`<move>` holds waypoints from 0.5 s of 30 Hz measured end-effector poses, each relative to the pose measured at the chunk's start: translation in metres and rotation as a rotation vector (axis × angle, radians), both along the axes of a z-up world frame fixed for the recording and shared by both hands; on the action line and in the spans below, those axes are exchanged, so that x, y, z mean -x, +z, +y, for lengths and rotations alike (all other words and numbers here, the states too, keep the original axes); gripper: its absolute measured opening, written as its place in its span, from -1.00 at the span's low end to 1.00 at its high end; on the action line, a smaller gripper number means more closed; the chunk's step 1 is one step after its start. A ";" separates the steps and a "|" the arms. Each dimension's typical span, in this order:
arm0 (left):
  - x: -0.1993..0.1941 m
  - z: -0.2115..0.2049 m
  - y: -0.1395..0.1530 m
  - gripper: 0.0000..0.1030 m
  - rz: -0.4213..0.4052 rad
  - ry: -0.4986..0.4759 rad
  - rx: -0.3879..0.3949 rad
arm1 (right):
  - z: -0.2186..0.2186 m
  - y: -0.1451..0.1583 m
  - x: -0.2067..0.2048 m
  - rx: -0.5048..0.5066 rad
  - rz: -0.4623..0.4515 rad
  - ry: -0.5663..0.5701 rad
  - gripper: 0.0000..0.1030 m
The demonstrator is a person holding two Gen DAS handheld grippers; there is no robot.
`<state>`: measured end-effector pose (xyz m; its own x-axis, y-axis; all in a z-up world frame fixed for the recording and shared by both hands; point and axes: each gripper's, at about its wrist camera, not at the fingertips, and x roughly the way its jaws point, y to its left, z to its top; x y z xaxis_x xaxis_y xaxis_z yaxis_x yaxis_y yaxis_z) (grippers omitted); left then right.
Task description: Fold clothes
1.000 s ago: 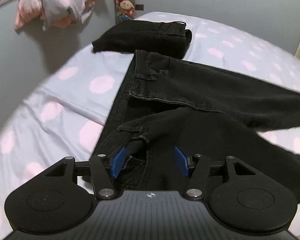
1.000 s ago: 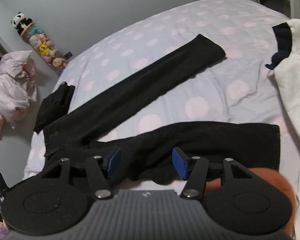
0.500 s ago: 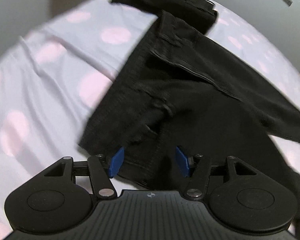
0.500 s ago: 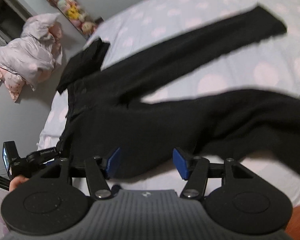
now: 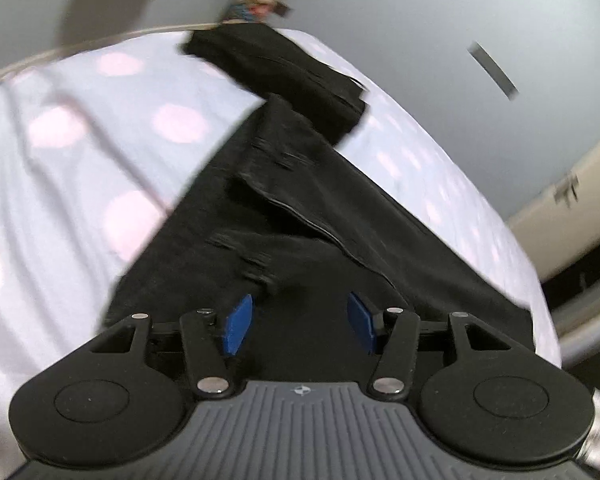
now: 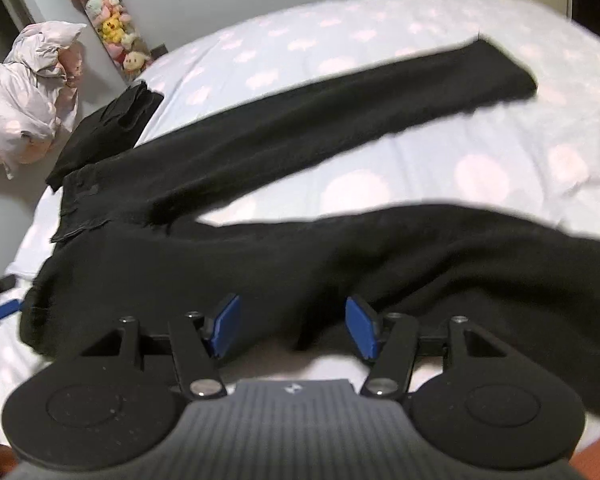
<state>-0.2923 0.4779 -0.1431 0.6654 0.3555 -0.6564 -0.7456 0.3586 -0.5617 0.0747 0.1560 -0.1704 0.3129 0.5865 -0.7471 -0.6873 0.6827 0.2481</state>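
Black jeans (image 5: 300, 216) lie spread on a pale bedsheet with pink dots (image 5: 80, 168). In the right wrist view the jeans (image 6: 260, 264) show both legs apart, the far leg (image 6: 340, 124) stretched to the right. My left gripper (image 5: 298, 322) is open over the waist end of the jeans, nothing between its blue pads. My right gripper (image 6: 292, 324) is open over the near leg's front edge, empty. The near leg is blurred at the right.
A folded black garment (image 5: 284, 76) lies past the waistband at the bed's far corner, also in the right wrist view (image 6: 108, 128). A pink-white quilt bundle (image 6: 24, 92) and hanging plush toys (image 6: 112, 28) are by the grey wall. The bed edge is close on the left.
Both grippers have shifted over the jeans. The left view has swung so the waist lies directly under it. The near leg now lies flatter and wider in the right view.
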 end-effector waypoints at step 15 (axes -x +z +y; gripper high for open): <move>0.039 0.052 -0.024 0.22 -0.233 0.223 0.158 | -0.002 -0.035 -0.014 -0.126 -0.067 0.004 0.22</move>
